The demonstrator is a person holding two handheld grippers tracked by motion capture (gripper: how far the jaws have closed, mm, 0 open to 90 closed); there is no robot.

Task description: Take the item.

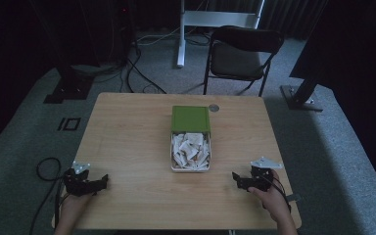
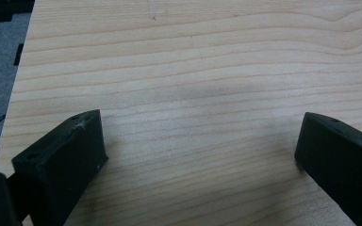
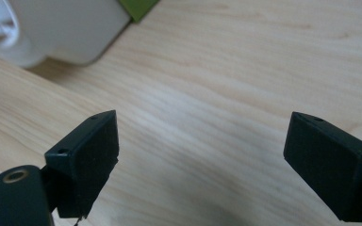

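Observation:
A white box [image 1: 190, 169] holding several pale folded pieces [image 1: 191, 149] stands at the table's middle, its green lid [image 1: 190, 119] lying flat just behind it. My left gripper [image 1: 98, 183] rests near the front left corner, open, with bare wood between its jaws [image 2: 200, 150]. My right gripper [image 1: 236, 177] sits near the front right, held by a hand, also open with nothing between its jaws [image 3: 202, 150]. In the right gripper view the white box [image 3: 61, 33] and a corner of the green lid [image 3: 139, 7] appear at the upper left, apart from the jaws.
The wooden table [image 1: 127, 147] stands on grey carpet. A small round disc [image 1: 214, 107] lies by the lid near the far edge. A black folding chair [image 1: 242, 56] stands behind the table. A cable [image 1: 46, 169] loops on the floor at the left.

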